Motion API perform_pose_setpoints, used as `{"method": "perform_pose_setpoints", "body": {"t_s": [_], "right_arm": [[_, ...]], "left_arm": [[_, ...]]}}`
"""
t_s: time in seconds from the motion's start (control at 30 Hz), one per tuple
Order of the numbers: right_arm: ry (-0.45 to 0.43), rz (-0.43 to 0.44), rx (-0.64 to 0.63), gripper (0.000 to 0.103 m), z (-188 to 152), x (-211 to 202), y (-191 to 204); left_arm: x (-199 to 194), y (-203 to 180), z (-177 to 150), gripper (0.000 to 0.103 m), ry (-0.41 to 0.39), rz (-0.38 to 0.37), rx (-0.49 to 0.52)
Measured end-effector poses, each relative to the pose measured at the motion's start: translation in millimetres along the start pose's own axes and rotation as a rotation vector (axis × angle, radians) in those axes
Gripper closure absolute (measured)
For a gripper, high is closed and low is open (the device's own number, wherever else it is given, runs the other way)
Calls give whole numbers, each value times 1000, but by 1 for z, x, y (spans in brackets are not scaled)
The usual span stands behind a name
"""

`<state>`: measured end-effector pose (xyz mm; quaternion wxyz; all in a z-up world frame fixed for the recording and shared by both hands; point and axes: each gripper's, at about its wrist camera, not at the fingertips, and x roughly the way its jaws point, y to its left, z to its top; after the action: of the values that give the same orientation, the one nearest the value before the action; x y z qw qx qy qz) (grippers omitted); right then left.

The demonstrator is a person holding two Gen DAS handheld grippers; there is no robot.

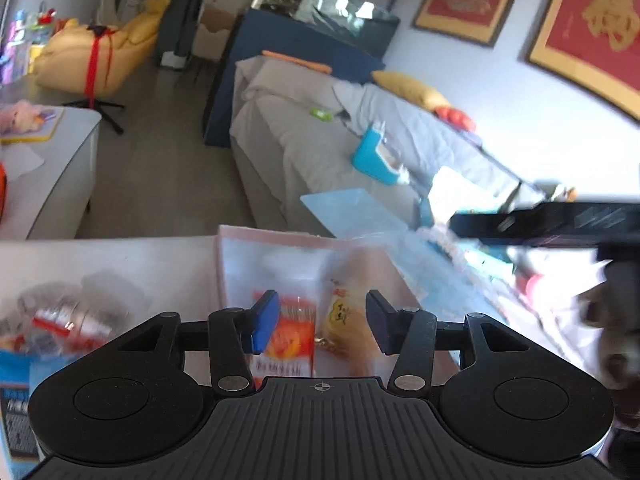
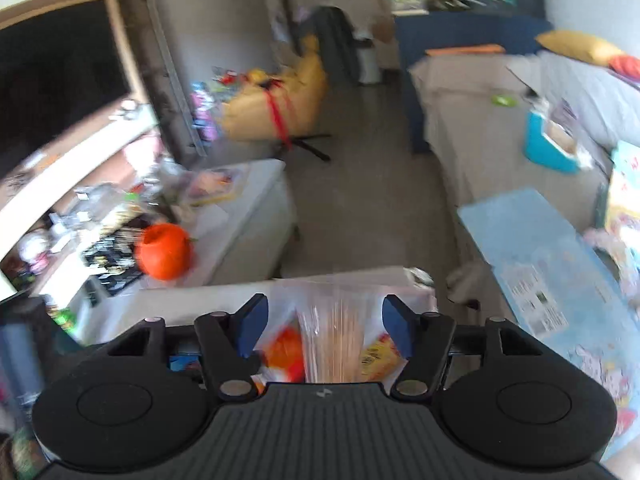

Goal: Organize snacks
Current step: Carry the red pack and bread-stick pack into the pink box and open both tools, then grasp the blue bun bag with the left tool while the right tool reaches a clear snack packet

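On the pale tabletop (image 1: 120,264) below both grippers we note a clear zip bag (image 1: 304,280) of snacks lying flat, an orange-red packet (image 1: 290,332) and a yellow packet (image 1: 346,320) showing through it. Our left gripper (image 1: 322,322) hangs above the bag, jaws partly open, nothing between the pads. From the right wrist view, the right gripper (image 2: 324,326) also sits over the bag, jaws parted about halfway and gripping nothing; the bag's plastic appears in the gap below, though blur keeps us from judging contact. To the left of the bag we see a crinkled clear wrapper with red print (image 1: 68,316). Beyond the table stand a grey-covered sofa (image 1: 304,132) and a yellow chair (image 1: 100,56).
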<state>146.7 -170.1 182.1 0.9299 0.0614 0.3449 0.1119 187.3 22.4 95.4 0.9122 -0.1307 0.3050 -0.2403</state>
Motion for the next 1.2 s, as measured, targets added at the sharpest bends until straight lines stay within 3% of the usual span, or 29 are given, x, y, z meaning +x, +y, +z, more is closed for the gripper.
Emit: {"method": "perform_pose_setpoints", "body": {"t_s": [0.23, 0.37, 0.47, 0.63, 0.73, 0.87, 1.0, 1.1, 1.2], "right_arm": [[52, -35, 23, 35, -35, 32, -15], [50, -56, -73, 35, -49, 46, 10], [66, 6, -137, 35, -52, 60, 40], [80, 154, -188, 22, -49, 80, 108], [110, 222, -241, 20, -54, 91, 149], [136, 193, -285, 20, -51, 122, 191], [192, 126, -83, 18, -31, 177, 198], [238, 88, -38, 18, -29, 220, 204], [314, 106, -67, 39, -43, 239, 207]], "left_arm": [[-60, 27, -27, 50, -108, 120, 74], [-85, 58, -46, 50, -152, 280, 20], [-98, 81, -58, 50, -120, 366, -33], [-105, 100, -74, 50, -68, 383, -52], [-114, 109, -76, 50, -60, 389, -65], [-125, 123, -86, 50, -24, 329, -135], [-133, 129, -92, 50, -33, 301, -153], [-141, 130, -94, 50, -43, 306, -174], [-146, 133, -97, 50, -34, 275, -192]]}}
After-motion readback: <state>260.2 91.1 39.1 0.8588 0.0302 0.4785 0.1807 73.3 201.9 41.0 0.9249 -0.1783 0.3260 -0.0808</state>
